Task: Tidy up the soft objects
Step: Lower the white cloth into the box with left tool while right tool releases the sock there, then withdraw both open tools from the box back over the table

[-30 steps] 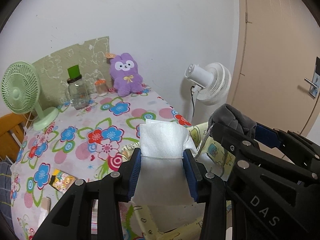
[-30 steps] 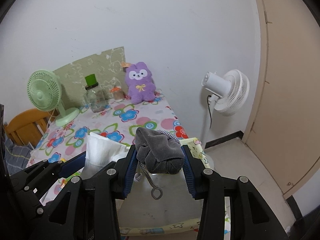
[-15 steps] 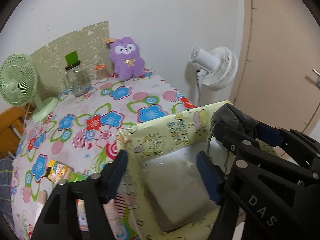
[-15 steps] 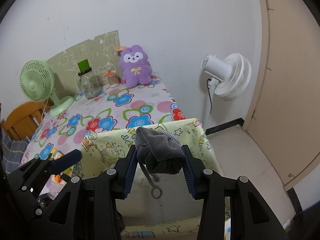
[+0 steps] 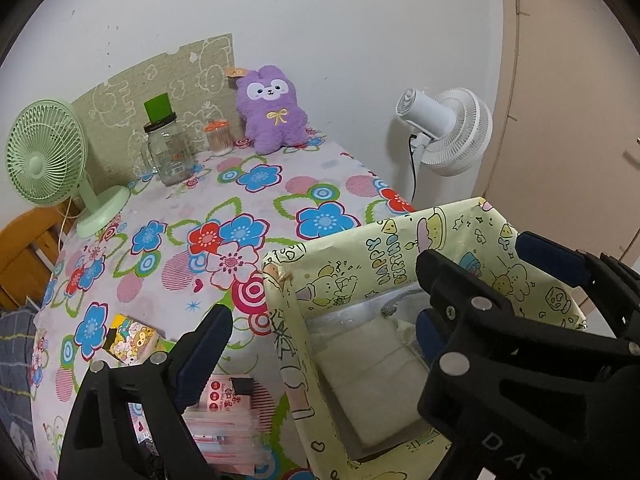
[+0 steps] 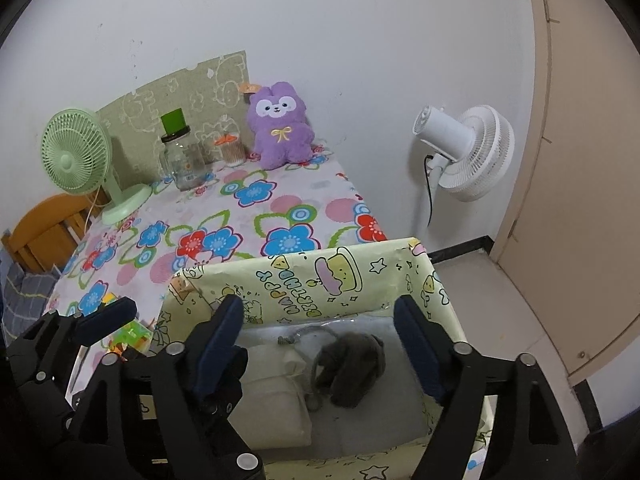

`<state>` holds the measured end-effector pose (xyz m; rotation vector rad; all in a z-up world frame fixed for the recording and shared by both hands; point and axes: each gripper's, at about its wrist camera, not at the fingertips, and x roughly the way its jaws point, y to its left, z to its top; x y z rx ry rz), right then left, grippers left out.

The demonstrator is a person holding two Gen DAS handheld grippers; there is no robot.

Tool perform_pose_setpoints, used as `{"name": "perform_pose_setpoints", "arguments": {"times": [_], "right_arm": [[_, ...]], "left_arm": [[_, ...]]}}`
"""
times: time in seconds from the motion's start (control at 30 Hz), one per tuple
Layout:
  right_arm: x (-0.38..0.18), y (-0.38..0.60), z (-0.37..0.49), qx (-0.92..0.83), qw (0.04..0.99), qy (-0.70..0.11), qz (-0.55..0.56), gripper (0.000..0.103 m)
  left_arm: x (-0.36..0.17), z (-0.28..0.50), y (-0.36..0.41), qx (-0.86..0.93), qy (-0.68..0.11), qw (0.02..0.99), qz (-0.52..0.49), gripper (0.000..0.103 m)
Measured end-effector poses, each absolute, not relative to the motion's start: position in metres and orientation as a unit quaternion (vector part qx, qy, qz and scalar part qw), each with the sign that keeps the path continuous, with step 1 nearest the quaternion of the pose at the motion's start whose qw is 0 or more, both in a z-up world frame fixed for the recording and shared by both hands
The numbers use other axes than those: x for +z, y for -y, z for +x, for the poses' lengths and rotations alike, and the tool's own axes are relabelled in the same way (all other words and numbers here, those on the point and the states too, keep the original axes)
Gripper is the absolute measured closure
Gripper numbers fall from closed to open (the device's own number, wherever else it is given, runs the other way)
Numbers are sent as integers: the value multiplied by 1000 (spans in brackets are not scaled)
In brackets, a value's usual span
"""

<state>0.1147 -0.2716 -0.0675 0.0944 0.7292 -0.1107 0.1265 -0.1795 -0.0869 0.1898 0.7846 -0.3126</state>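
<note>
A yellow cartoon-print box (image 5: 384, 248) (image 6: 320, 280) stands at the table's near right corner. Inside lie a folded white cloth (image 5: 372, 376) (image 6: 272, 404) and a grey drawstring pouch (image 6: 352, 364). My left gripper (image 5: 320, 340) is open and empty above the box's left wall; one finger is outside the box, the other is hidden behind the right gripper. My right gripper (image 6: 320, 344) is open and empty above the pouch. A purple plush bunny (image 5: 272, 108) (image 6: 280, 124) sits against the far wall.
On the floral tablecloth (image 5: 200, 208) stand a green desk fan (image 5: 52, 160), a glass jar with a green lid (image 5: 168, 148) and a small orange-capped jar (image 5: 218, 136). Small packets (image 5: 132, 340) lie near the left gripper. A white floor fan (image 6: 464, 152) stands by the door.
The left gripper opened and dropped the white cloth into the box. The right gripper then opened and the grey pouch fell in beside it. Both cameras tilted down.
</note>
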Motion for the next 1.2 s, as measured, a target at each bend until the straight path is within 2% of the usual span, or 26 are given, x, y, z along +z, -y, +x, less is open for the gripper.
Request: {"name": "perform_pose_setpoints", "arguments": {"times": [0.2, 0.3, 0.77, 0.9, 1.2], "right_arm": [[-63, 268, 109, -59, 933, -352, 53, 14], [-59, 264, 105, -61, 935, -346, 51, 10], [-40, 237, 81, -60, 943, -323, 42, 7], [-35, 227, 73, -63, 947, -313, 37, 2], [-23, 204, 56, -62, 954, -292, 28, 1]], "left_arm": [[-81, 121, 173, -152, -370, 912, 86, 0], [-77, 115, 170, -153, -360, 916, 89, 0], [-59, 93, 142, -153, -339, 925, 76, 0], [-55, 86, 134, -153, -333, 928, 73, 0], [-45, 70, 110, -148, -319, 934, 66, 0]]}}
